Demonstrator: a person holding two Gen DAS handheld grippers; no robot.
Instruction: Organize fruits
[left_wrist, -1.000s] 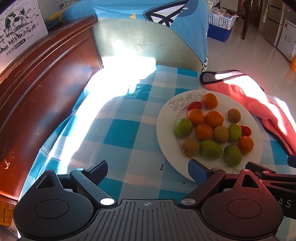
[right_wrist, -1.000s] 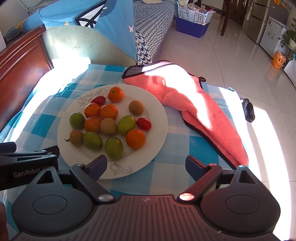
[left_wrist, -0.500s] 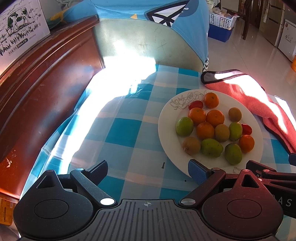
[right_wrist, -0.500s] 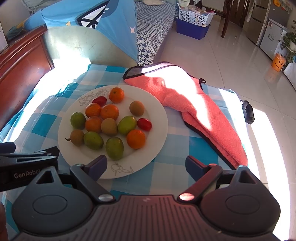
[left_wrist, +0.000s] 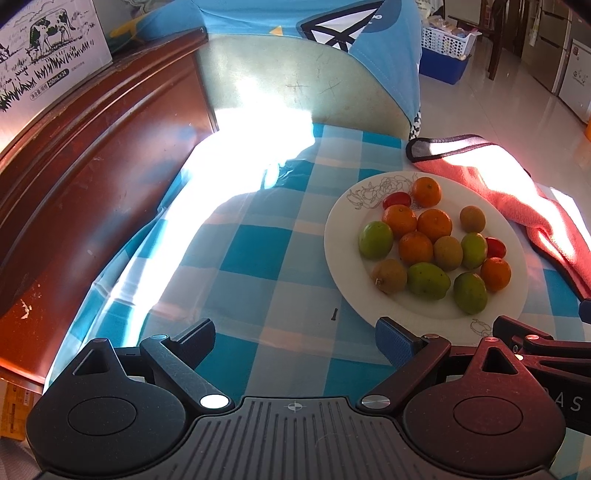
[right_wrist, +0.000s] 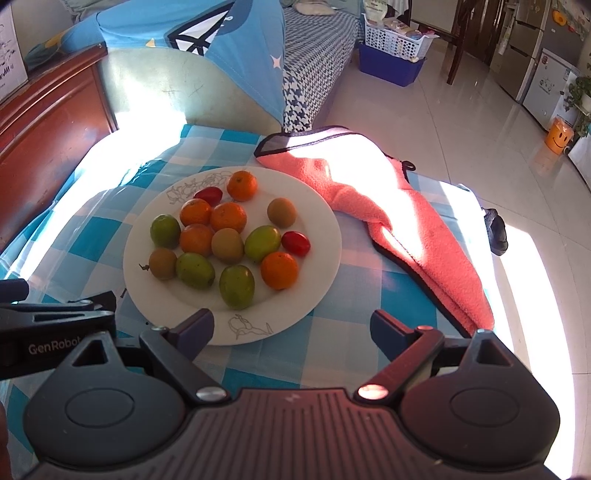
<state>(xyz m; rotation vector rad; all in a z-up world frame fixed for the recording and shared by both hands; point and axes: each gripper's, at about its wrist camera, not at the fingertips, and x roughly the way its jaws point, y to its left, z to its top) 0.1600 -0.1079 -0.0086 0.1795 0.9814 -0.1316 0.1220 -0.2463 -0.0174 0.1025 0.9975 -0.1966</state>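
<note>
White and round, the plate (right_wrist: 325, 258) sits in the middle of the right wrist view, on the blue checked tabletop (left_wrist: 240, 258). It holds all the fruit: oranges, green fruits, brown ones and two small red tomatoes. The right gripper (right_wrist: 291, 328) is the nearer one. The plate's near rim lies just past its left finger, and the closest green fruit (right_wrist: 236, 287) is ahead and a little left of the gap, its long side pointing up the frame. In the left wrist view the plate sits off to the right of the left gripper (left_wrist: 295, 338). Both grippers have their fingers spread wide. They hold nothing and touch no fruit. A pink towel (right_wrist: 388, 206) lies beside the plate on the right.
</note>
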